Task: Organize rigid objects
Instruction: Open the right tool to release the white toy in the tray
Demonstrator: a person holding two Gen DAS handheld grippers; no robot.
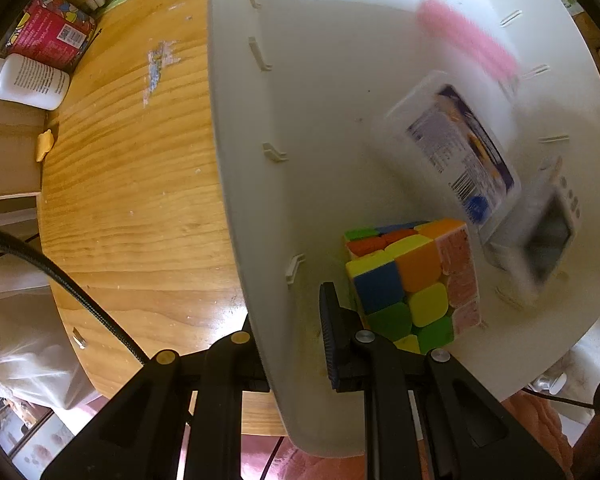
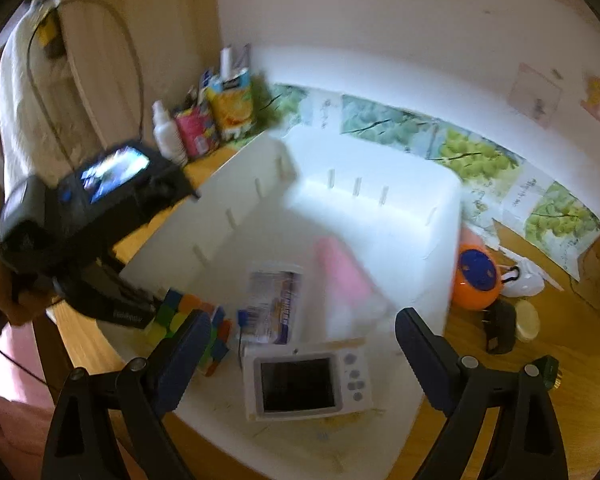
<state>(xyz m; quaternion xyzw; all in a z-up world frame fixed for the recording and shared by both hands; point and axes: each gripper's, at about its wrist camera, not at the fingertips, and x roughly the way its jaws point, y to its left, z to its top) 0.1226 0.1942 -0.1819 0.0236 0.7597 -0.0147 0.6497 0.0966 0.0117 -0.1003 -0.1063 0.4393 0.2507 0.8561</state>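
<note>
Black right claw (image 2: 300, 344) hangs released over the white bin (image 2: 440, 216), a small camera (image 2: 308, 384) flat on the bin floor directly under its gap, long axis crosswise. Left claw (image 1: 296, 344) clenches the bin wall beside a cube (image 1: 412, 284). Pink item (image 2: 344, 276) is too blurred to identify.

No text is legible; the box label (image 1: 462, 148) print is too blurred

White bottle (image 1: 30, 82), red carton (image 1: 50, 36) — wooden table (image 1: 132, 200).
</note>
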